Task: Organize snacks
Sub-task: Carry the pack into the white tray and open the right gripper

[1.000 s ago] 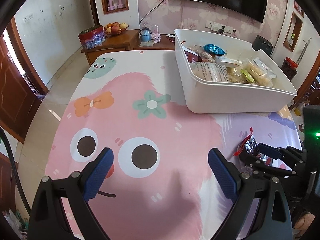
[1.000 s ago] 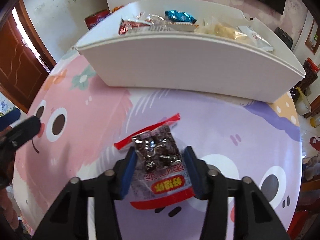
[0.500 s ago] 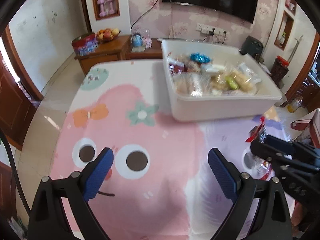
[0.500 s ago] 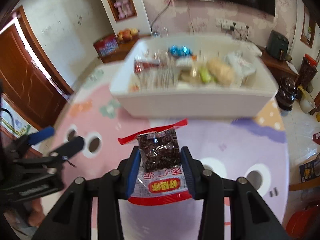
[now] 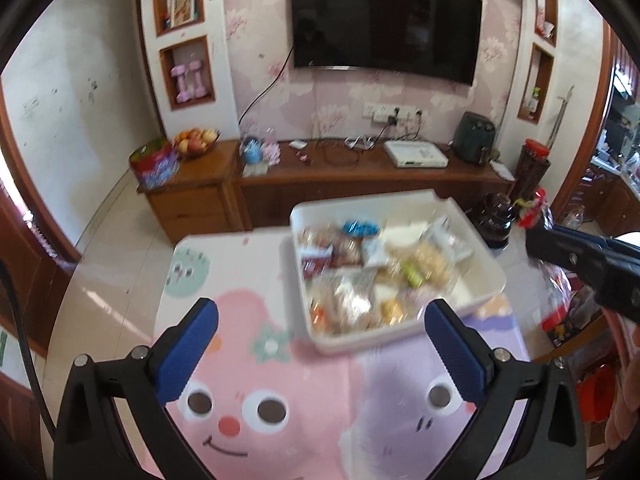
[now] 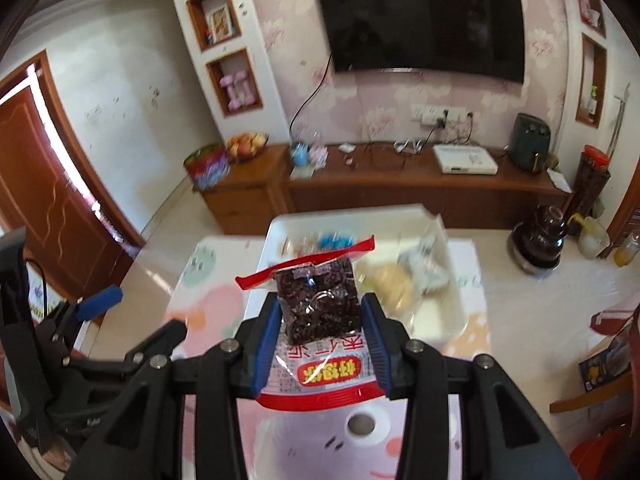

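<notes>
The table [image 5: 132, 344], under a pink and purple cartoon cloth, is taking up the near part of the room. Behind it a long wooden cabinet [image 6: 404, 184] is running along the flowered wall, with a dark television [image 5: 384, 20] hanging above.

On the far right part of the table a white bin [image 5: 486, 268] is sitting, already filled with a blurred jumble of wrapped snacks; a blue packet [image 5: 360, 227] is lying near its back wall.

The right gripper [image 6: 320, 342] is holding a clear snack bag [image 6: 318, 300] of dark pieces, trimmed in red, with the blue pads pressing on both its sides. The bag is hanging in the air in front of the bin, its red top edge pointing toward it; in the left wrist view it is showing only as a red scrap at the tip of that gripper, off the bin's right side.

The left gripper [image 5: 322, 354] is hovering over the pink part of the cloth, its jaws standing wide and having just been opening further, with nothing between the blue pads.

On the cabinet a bowl of fruit [image 5: 196, 142] is standing beside a red tin [image 5: 154, 164].
</notes>
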The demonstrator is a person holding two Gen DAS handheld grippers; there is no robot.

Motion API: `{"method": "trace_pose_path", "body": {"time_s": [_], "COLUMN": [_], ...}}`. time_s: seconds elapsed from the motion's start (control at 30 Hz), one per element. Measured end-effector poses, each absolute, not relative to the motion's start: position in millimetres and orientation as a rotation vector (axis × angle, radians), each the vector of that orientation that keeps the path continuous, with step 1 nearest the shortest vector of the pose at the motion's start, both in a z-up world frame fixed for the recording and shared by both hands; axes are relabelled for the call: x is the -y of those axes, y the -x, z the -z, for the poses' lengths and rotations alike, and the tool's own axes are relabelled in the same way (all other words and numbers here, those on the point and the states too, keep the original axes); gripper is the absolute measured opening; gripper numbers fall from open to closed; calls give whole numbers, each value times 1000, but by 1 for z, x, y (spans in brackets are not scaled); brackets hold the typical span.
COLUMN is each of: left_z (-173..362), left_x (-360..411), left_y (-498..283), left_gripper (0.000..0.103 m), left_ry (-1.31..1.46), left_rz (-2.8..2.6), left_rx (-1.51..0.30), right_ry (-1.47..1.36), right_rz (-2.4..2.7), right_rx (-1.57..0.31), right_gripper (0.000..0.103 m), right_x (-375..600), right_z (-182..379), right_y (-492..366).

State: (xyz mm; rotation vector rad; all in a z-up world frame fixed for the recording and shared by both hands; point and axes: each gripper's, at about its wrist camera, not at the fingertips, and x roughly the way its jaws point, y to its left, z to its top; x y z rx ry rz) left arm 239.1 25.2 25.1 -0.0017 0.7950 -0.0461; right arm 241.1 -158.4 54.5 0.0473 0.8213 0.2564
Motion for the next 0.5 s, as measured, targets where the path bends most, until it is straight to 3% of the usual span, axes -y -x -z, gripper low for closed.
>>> {"method": "trace_pose_path", "body": {"time_s": [0.2,0.5], "left_z": [-45,10], "left_x": [-16,-8], "left_y": [-291,-370], "left_gripper": [103,103], "left_ry": [-11,-13], "left_rz": [51,13], "left_rx": [-786,-884], "right_ry": [-94,-136], "right_rz": [-184,-130], "right_rx": [-815,-912], "right_gripper": [41,42], "right_x": [173,179], "right_z": [-74,-21], "right_y": [-298,-372]}}
